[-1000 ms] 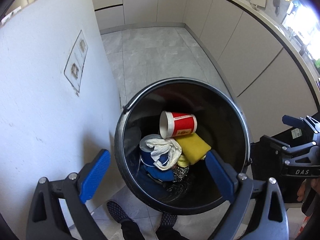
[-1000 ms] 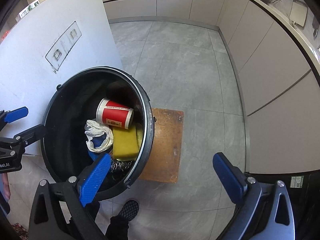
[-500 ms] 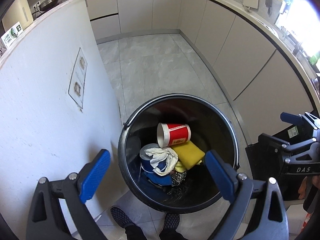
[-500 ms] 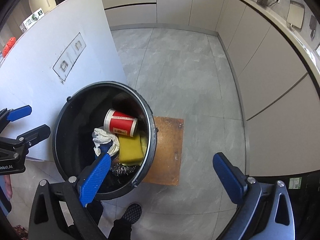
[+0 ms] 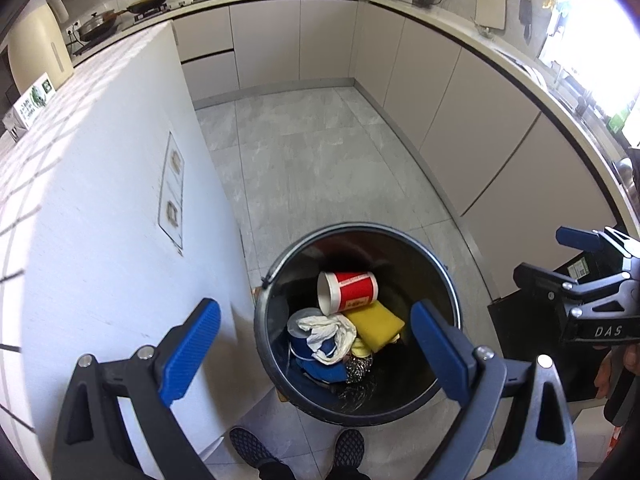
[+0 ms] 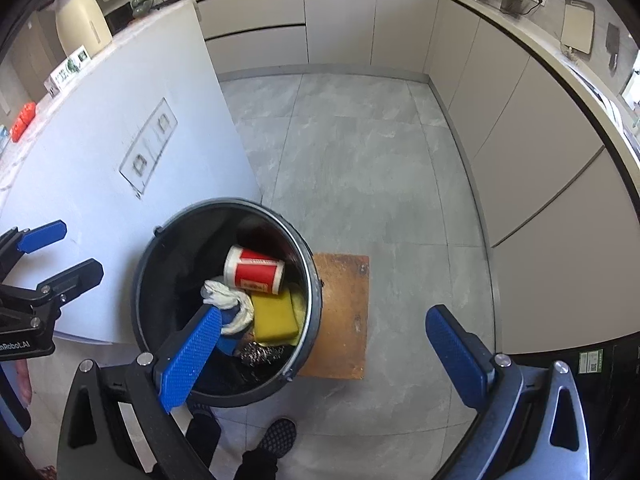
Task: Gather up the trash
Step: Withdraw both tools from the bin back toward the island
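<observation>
Both grippers, left gripper (image 5: 314, 344) and right gripper (image 6: 324, 344), hang released and empty above the bin (image 5: 452, 288). Inside lie a red cup (image 5: 352, 289), yellow sponge (image 5: 374, 322), white rag (image 5: 330, 330). A brown mat (image 6: 344, 312) touches the bin's side; a white panel (image 5: 100, 220) stands just beside it.

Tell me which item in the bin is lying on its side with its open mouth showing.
The red-and-white paper cup, lying across the yellow sponge; the other items are soft or crumpled.
</observation>
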A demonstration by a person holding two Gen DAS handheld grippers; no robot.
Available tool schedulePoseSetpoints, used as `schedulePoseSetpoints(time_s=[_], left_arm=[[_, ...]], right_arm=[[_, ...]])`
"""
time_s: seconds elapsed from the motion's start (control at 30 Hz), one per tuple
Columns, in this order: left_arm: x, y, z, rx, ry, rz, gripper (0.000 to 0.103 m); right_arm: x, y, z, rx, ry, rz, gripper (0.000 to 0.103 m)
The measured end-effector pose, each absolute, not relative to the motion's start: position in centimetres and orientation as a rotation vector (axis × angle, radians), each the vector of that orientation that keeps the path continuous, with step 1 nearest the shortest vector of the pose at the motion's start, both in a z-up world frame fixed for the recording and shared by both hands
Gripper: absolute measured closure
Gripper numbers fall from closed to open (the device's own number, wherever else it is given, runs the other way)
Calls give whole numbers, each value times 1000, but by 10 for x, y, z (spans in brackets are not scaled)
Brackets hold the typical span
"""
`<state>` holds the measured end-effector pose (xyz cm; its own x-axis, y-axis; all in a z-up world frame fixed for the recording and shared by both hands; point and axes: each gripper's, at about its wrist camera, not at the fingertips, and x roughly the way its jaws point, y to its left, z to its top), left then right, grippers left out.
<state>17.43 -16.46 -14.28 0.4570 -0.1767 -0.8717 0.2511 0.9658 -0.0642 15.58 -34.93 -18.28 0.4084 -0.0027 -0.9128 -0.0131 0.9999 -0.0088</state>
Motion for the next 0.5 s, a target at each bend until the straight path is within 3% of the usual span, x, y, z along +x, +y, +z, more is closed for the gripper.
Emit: schedulePoseSetpoints(time_s=[0.5], left_arm=[[172, -133, -96, 41, 981, -265, 6]], right_arm=[[157, -325, -122, -6, 1036, 13, 0]])
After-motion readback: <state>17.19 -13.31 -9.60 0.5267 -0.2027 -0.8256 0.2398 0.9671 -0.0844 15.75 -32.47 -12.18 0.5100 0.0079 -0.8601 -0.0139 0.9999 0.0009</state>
